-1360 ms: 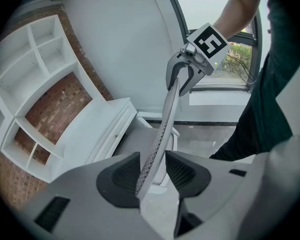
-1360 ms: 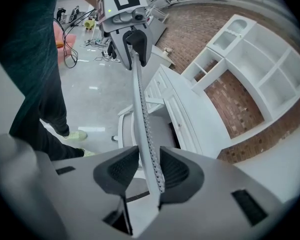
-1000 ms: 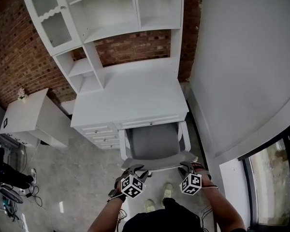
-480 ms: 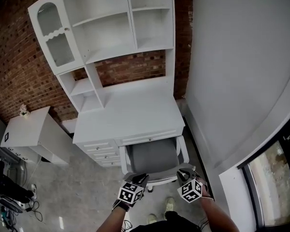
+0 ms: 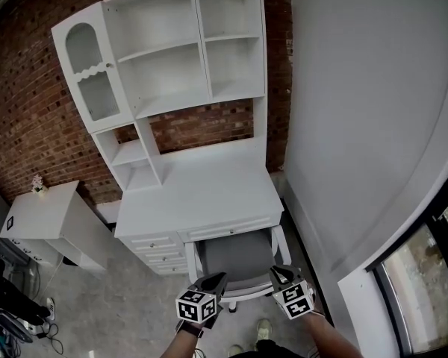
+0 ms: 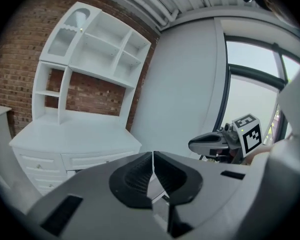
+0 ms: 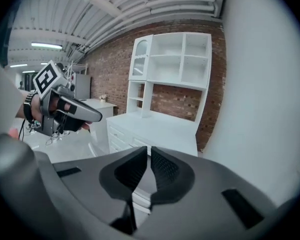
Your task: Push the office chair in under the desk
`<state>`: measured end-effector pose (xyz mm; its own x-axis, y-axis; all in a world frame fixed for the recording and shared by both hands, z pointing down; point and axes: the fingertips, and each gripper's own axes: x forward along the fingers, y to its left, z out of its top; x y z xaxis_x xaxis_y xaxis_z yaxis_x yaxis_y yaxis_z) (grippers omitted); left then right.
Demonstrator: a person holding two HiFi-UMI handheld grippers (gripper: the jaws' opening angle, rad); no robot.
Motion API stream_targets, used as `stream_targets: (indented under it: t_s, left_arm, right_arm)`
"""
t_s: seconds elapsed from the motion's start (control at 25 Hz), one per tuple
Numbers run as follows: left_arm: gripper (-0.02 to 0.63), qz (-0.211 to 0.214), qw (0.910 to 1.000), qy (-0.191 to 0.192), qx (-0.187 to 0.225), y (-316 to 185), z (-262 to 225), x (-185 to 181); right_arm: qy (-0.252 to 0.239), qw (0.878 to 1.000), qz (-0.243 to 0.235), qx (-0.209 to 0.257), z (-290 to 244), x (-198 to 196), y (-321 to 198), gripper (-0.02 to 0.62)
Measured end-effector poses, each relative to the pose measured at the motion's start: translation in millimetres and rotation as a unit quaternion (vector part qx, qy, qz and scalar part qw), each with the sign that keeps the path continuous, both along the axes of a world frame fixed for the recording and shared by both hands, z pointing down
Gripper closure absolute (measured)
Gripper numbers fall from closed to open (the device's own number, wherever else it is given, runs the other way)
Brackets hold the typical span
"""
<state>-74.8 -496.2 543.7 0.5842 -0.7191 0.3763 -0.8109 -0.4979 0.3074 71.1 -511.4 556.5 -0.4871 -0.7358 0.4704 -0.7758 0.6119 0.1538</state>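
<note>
The chair [image 5: 236, 255] is seen from above with its grey seat pushed in under the desk [image 5: 201, 192]. It stands in the knee space between the drawers [image 5: 155, 246] on the left and the desk's right side. The chair's white frame is set close to the desk front, and its rear edge is turned toward the person.

The left gripper [image 5: 216, 278] and the right gripper [image 5: 278, 274] are held side by side over the chair's rear edge, one near each back corner, both pointed toward the desk. From the head view they appear to be clear of the chair, though contact cannot be ruled out there.

The jaws of both grippers have just been closing. In the left gripper view the pads are brought together at the tips and nothing is held between them. In the right gripper view only a thin slit is left between the pads, and nothing is clamped there either. Each gripper is seen in the other's view, off to the side.

A white shelf unit [image 5: 172, 51] is set on the desk's back half against a brick wall [image 5: 22, 110]. A low white cabinet [image 5: 41, 215] is placed to the left of the desk on the grey floor [image 5: 127, 297], and a plain pale wall [image 5: 358, 125] runs along the right.
</note>
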Motion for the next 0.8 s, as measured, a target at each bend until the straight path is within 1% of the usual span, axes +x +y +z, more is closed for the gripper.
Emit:
stream_targets:
  t_s: [0.08, 0.24, 0.4, 0.48, 0.64, 0.8]
  left_arm:
    - [0.592, -0.009, 0.9998, 0.016, 0.005, 0.1, -12.6, -2.5]
    - [0.593, -0.015, 0.9991, 0.031, 0.023, -4.8, -40.6, -5.0]
    - [0.594, -0.019, 0.9980, 0.036, 0.048, -10.8, -72.2, -12.4]
    - [0.594, -0.035, 0.9967, 0.036, 0.063, -14.5, -92.2, -21.6]
    - [0.594, -0.078, 0.9926, 0.029, 0.088, -19.0, -128.4, -39.3]
    - [0.594, -0.102, 0.9880, 0.030, 0.112, -20.4, -157.6, -50.8]
  right_arm:
    - [-0.025, 1.000, 0.007, 0.003, -13.3, -2.4, -1.9, 0.577]
    - [-0.058, 0.998, 0.014, 0.007, -41.5, -5.7, -7.5, 0.580]
    - [-0.084, 0.996, 0.020, 0.019, -72.2, -9.8, -12.1, 0.581]
    - [-0.094, 0.995, 0.025, 0.033, -91.4, -11.3, -14.5, 0.583]
    - [-0.118, 0.990, 0.044, 0.070, -128.6, -3.5, -18.9, 0.583]
    - [-0.135, 0.985, 0.055, 0.090, -154.8, 1.6, -25.9, 0.583]
